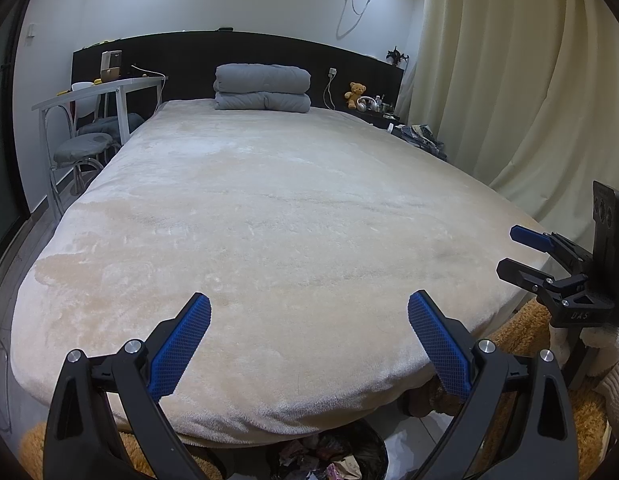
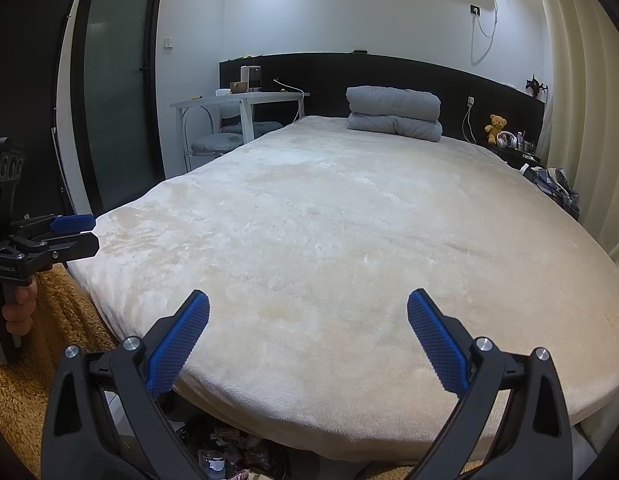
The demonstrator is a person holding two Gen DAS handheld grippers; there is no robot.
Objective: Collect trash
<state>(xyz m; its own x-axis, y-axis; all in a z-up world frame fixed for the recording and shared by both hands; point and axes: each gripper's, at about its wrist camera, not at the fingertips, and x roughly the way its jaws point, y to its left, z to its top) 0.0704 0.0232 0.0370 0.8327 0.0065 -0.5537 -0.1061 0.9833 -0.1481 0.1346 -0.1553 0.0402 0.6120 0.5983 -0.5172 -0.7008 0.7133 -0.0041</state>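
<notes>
Left wrist: bed (image 1: 269, 208) fills view, quilt (image 1: 262, 87) at headboard, trash bin (image 1: 329, 456) below foot edge. Both grippers, left (image 1: 309, 344) & right (image 2: 308, 342), spread wide w/ nothing between.

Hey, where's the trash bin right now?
The trash bin sits on the floor at the foot of the bed, at the bottom edge of both wrist views, below and between the open claws, already holding crumpled scraps.

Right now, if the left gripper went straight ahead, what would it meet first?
Probably the bed: the left gripper, open and empty, points low over its foot end. The folded quilt lies far beyond. Depth is unclear.
</notes>
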